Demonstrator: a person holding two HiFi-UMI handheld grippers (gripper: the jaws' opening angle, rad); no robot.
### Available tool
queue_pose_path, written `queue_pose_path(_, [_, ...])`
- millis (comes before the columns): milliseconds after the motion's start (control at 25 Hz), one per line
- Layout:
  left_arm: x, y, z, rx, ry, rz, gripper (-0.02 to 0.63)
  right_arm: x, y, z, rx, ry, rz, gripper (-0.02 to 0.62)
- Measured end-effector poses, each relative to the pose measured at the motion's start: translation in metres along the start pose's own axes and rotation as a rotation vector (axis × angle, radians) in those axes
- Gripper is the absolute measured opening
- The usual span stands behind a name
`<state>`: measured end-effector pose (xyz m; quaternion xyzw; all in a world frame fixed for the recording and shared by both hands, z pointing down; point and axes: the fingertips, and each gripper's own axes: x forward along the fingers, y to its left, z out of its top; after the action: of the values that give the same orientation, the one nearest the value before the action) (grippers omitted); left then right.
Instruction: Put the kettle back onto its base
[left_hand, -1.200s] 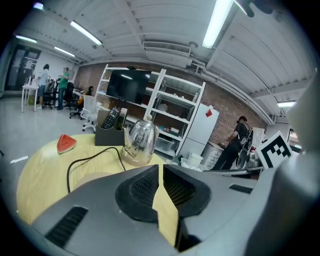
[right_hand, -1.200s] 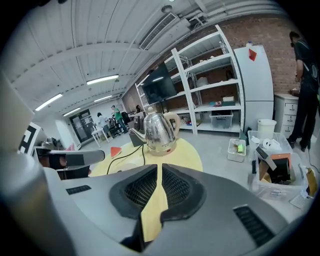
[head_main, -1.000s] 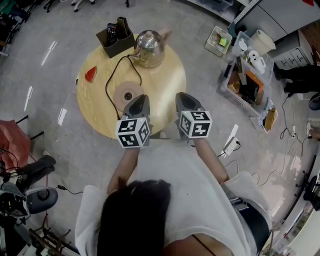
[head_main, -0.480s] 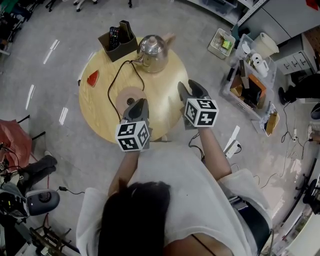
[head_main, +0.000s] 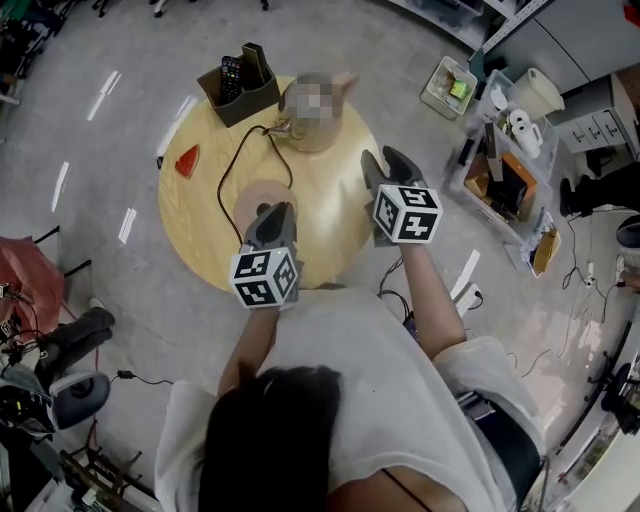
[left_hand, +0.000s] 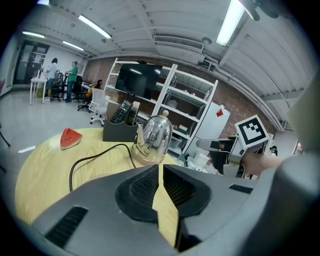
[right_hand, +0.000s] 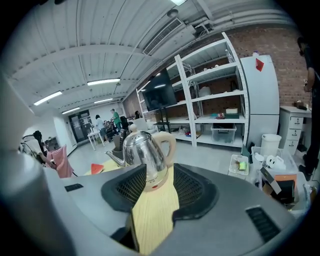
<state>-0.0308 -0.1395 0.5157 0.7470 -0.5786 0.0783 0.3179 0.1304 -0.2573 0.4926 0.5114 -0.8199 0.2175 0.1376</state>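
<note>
Looping cable (head_main: 222, 180) skirts base (head_main: 250, 198); right hand-held gripper (head_main: 386, 160) just spread empty, left one (head_main: 272, 213) closed

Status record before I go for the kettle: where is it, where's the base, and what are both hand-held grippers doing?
kettle: upright on the far side of the table, off its base
base: no kettle on it, just ahead of the left gripper
cord: loops from the base toward the kettle
left hand-held gripper: jaws together, empty
right hand-held gripper: jaws have just been opening, nothing between them, pointed at the kettle
other items: remote holder, watermelon slice
</note>
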Motion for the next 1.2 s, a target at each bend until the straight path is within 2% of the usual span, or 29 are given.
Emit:
queue_pose_path(560, [0.004,0.021,0.000,-0.013,0.032,0.023,0.046,0.038,-0.018,0.001,0.009,0.033,-0.036,0.158])
queue_pose_path(1200, [0.017,0.058,0.003,-0.045,0.063,0.055,0.046,0.090,-0.036,0.020,-0.033,-0.019,-0.086,0.164])
